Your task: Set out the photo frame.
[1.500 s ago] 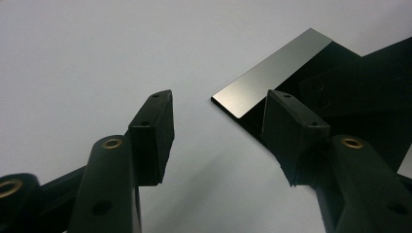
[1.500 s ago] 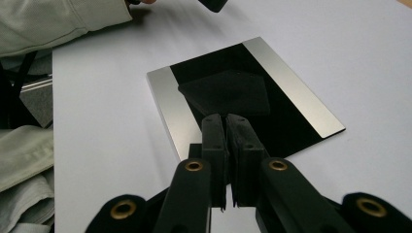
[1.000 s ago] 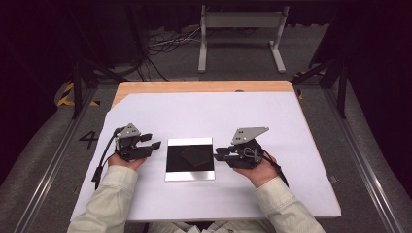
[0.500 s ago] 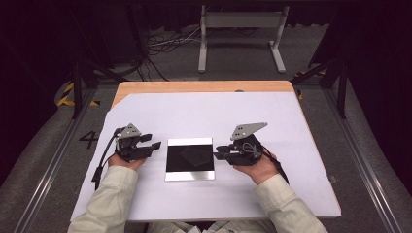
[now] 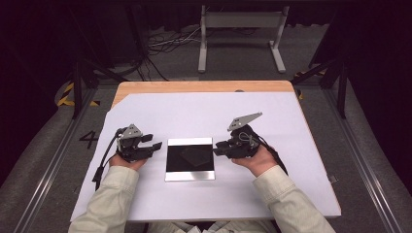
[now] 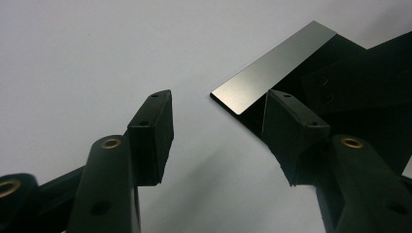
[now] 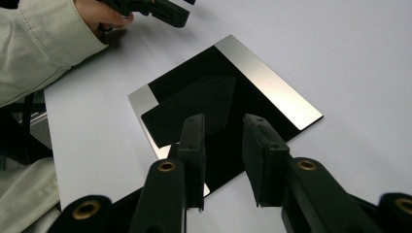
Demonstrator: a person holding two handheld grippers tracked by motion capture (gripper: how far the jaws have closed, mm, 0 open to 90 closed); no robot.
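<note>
Covering wooden table (image 5: 204,87), white sheet (image 5: 204,114)

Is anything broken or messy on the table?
Nothing looks broken or spilled. The shiny square plate lies flat and straight on the white sheet, between the left gripper and the right gripper. The dark shapes on it look like reflections, not cracks.

Lab recording bay, paper-covered table (image 5: 204,109), floor cables (image 5: 165,43), metal stand (image 5: 240,29)
</note>
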